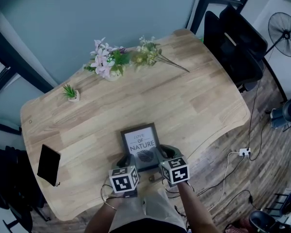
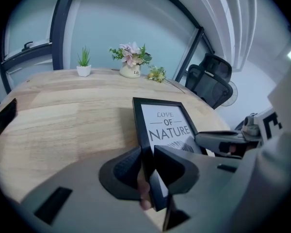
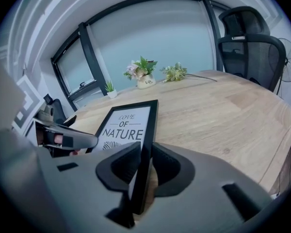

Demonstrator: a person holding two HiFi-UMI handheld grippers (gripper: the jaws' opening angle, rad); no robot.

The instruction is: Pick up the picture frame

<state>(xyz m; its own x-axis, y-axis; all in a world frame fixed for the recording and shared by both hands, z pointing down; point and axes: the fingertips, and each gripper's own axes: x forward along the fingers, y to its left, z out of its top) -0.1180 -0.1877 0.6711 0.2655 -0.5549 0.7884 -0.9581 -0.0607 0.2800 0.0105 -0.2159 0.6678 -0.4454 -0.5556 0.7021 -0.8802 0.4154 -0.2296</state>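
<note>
A black picture frame (image 1: 141, 147) with a white "Love of Nature" print lies near the front edge of the wooden table (image 1: 184, 91). My left gripper (image 1: 125, 160) is at its near left corner. In the left gripper view the frame's left edge (image 2: 144, 130) runs between the jaws, and my left gripper (image 2: 146, 161) has both pads against it. My right gripper (image 1: 165, 152) is at the near right corner. In the right gripper view the frame's right edge (image 3: 149, 125) stands between the jaws of my right gripper (image 3: 144, 159), pads pressing both sides.
A vase of pink flowers (image 1: 106, 59) and a loose flower sprig (image 1: 153, 52) sit at the table's far side, a small potted plant (image 1: 72, 92) to their left. A black flat device (image 1: 49, 164) lies at the left edge. An office chair (image 1: 237, 42) and fan (image 1: 286, 28) stand right.
</note>
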